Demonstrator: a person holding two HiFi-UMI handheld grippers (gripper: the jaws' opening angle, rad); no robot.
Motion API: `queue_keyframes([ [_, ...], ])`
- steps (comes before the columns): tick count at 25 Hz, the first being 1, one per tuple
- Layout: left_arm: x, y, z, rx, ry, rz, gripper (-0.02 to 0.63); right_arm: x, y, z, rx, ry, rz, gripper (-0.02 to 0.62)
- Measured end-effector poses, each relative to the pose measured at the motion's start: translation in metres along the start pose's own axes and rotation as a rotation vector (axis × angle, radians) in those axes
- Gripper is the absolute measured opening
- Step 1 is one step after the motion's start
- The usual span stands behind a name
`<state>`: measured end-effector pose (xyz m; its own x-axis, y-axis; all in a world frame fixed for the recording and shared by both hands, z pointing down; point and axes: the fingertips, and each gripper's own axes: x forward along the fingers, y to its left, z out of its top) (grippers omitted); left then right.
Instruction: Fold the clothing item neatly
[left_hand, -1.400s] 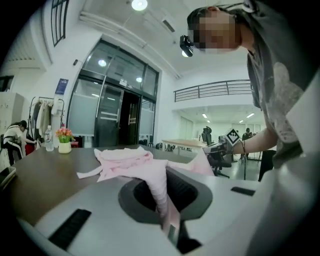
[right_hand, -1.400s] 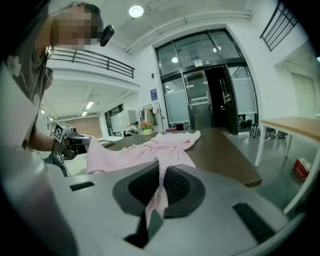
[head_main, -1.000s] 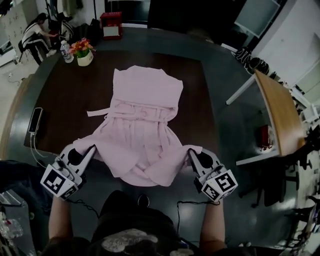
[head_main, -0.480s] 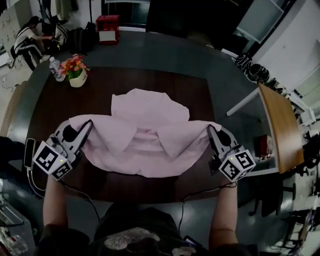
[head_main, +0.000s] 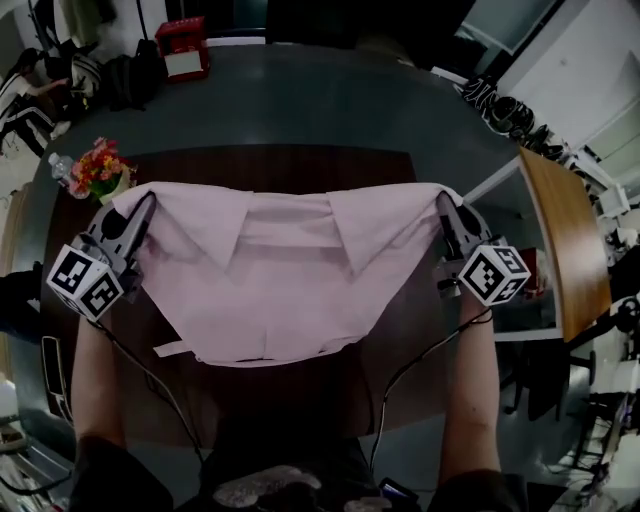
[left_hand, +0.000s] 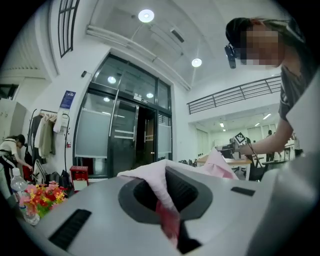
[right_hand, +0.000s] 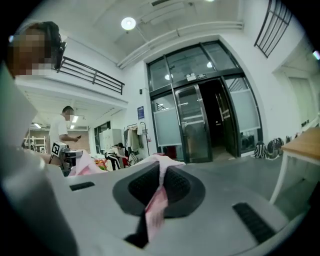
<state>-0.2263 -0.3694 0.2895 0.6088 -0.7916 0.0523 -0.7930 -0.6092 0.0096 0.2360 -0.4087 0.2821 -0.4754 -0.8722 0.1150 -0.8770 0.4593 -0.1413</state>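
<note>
Left tongs (head_main: 146, 205) clamped on one corner of the pink garment (head_main: 285, 285), right tongs (head_main: 444, 205) clamped on the other. I hold them wide apart so the cloth spreads flat between them over the table (head_main: 300, 165), likely to lay a clean fold.

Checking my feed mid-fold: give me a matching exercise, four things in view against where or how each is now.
Things:
1 left tool
2 garment
3 flowers
4 red box

Place or state:
A on the floor beyond the table
B at the table's far left corner
C shut on a garment corner
D pink, stretched wide over the table

Pairs: 1-C; 2-D; 3-B; 4-A
</note>
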Motion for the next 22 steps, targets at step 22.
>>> queue_keyframes([
  [22, 0.159, 0.139, -0.229, -0.126, 0.620, 0.115, 0.028, 0.208, -0.142, -0.219, 0.004, 0.531, -0.179, 0.003],
])
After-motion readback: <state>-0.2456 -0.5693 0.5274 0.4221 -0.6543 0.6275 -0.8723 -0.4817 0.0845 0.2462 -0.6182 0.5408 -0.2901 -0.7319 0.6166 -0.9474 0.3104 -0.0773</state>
